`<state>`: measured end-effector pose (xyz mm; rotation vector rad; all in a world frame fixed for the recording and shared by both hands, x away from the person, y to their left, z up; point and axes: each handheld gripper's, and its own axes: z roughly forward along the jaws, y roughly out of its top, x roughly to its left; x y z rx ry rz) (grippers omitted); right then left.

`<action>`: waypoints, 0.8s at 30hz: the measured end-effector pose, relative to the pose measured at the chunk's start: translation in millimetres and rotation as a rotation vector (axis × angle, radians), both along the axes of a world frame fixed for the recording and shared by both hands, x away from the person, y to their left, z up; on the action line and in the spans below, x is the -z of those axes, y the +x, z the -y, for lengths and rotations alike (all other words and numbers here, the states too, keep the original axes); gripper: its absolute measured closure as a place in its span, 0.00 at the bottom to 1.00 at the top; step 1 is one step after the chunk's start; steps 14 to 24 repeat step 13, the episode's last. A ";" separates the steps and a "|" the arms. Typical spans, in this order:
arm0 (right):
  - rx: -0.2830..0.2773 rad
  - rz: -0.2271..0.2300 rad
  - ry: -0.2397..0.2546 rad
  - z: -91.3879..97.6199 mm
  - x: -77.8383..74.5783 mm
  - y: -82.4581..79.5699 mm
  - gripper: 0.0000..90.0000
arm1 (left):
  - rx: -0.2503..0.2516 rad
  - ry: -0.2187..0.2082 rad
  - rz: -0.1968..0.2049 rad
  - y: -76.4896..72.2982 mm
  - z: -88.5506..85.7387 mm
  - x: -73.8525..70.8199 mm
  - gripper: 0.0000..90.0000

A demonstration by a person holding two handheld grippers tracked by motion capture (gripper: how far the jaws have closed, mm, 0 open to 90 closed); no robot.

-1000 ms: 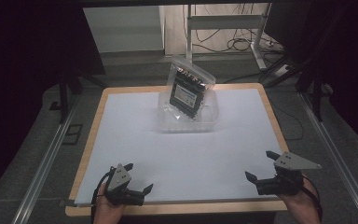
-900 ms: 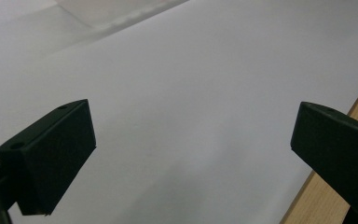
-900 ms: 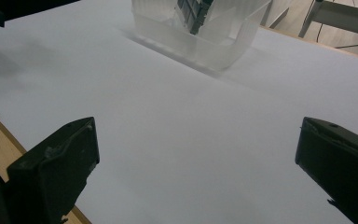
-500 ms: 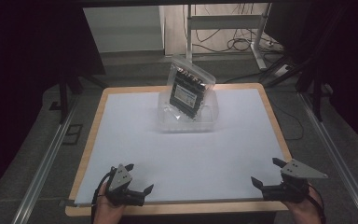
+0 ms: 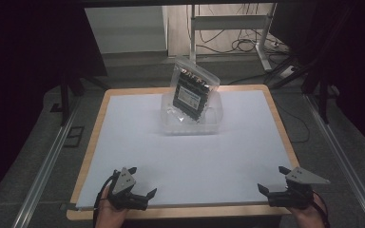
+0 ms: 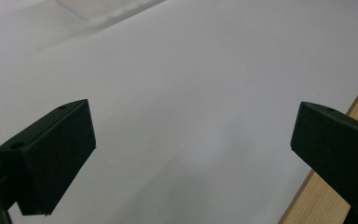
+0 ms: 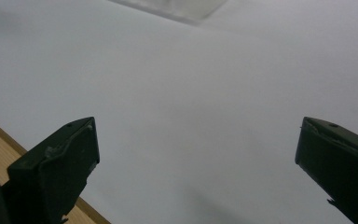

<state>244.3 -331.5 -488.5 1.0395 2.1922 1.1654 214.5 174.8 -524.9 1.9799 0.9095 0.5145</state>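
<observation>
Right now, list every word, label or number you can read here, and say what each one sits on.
None can be read.
Dark card in the clear bag, standing in the clear tray: pale marks on its face, too small and blurred to read.
White sheet on the table: no print visible.

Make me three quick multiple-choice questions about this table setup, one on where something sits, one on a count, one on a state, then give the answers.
1. Where is the clear container?
A. far middle of the white sheet
B. near left corner
C. on the floor

2. How many grippers are at the near edge?
A. one
B. two
C. three

3. The left gripper is:
A. open
B. shut on the bag
C. shut on nothing

Answers: 1 A, it sits centred toward the far edge. 2 B, the left one and the right gripper. 3 A, its jaws stand wide apart over bare sheet.
</observation>
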 end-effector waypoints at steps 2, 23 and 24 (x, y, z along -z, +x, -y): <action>0.000 -0.007 -0.005 0.4 2.7 0.7 0.00 | 0.001 0.005 -0.002 0.2 0.3 0.4 0.00; -0.027 -0.054 -0.009 -0.8 11.1 4.6 0.01 | 0.006 0.032 -0.011 1.6 2.7 1.7 0.00; -0.027 -0.054 -0.009 -0.8 11.1 4.6 0.01 | 0.006 0.032 -0.011 1.6 2.7 1.7 0.00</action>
